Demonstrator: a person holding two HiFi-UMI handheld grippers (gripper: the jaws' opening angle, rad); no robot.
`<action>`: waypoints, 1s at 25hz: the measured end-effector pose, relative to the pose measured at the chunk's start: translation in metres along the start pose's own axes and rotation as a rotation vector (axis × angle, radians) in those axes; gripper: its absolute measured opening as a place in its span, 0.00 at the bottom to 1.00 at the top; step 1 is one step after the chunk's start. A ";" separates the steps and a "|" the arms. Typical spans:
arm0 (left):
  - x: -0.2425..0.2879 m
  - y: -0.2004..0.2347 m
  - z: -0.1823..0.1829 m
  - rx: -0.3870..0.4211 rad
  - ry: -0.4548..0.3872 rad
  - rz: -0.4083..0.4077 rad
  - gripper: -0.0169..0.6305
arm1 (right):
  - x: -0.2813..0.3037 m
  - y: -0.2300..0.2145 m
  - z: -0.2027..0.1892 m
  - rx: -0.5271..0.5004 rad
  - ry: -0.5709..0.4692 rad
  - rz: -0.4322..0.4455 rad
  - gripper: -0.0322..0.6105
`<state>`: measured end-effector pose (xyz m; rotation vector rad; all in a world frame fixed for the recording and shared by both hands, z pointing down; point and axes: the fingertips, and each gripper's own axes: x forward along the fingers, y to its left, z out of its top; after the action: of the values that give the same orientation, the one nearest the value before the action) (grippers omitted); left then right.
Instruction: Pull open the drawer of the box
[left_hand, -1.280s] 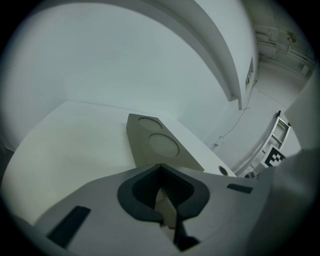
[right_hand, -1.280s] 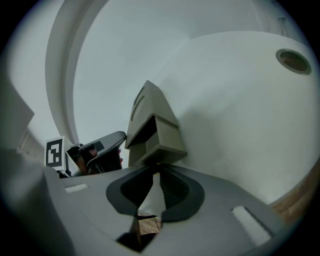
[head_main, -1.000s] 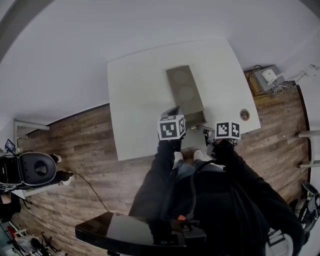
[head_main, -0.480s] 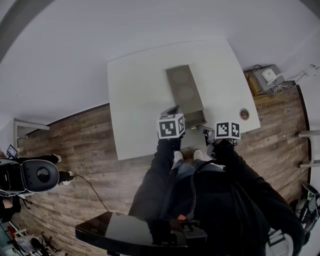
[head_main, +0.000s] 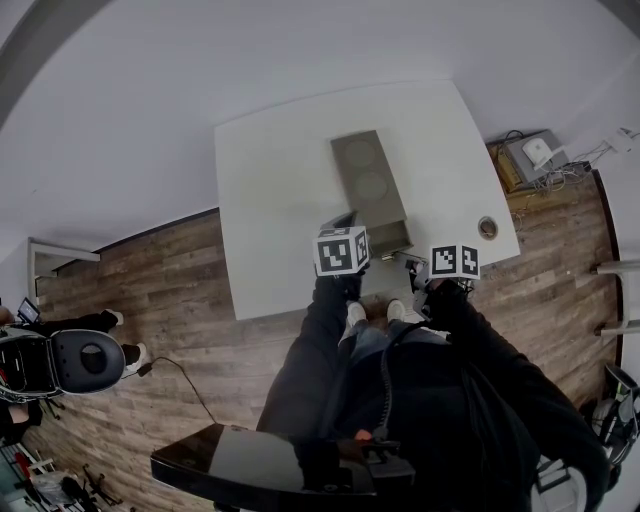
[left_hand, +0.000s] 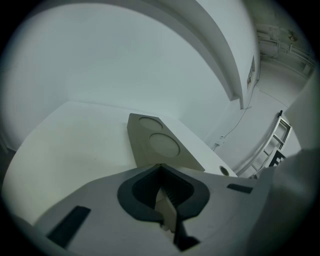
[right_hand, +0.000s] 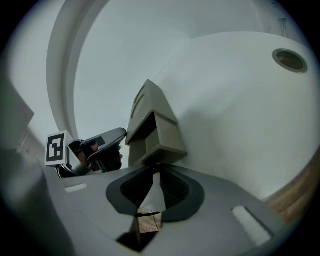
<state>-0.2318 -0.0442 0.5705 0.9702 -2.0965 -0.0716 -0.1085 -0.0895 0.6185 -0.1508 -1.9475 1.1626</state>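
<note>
The gravest risk lies with the box (head_main: 370, 185). It could skid across the surface (head_main: 270, 200) if the left tongs (left_hand: 164, 192), apparently pinched on its near edge, slip. Next, the drawer (right_hand: 161, 145), partly out and meeting the right tongs (right_hand: 152, 187), could come fully free and drop. Least, those tongs, seemingly clamped on its thin front lip, could lose it.

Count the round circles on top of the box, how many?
2. The far circle sits toward the back of the box; the near circle sits next to it, toward the person. None hidden.
</note>
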 end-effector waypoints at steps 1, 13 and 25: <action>0.000 -0.001 0.000 0.001 -0.001 0.001 0.02 | -0.001 0.000 -0.001 -0.001 0.000 0.000 0.12; 0.001 0.000 -0.001 -0.012 0.007 -0.002 0.02 | -0.002 -0.002 -0.003 0.001 0.004 -0.003 0.12; 0.003 0.000 -0.001 -0.005 0.008 0.001 0.02 | -0.003 -0.003 -0.006 0.001 0.003 -0.002 0.12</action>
<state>-0.2322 -0.0455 0.5735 0.9653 -2.0885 -0.0730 -0.1014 -0.0887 0.6201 -0.1501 -1.9442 1.1614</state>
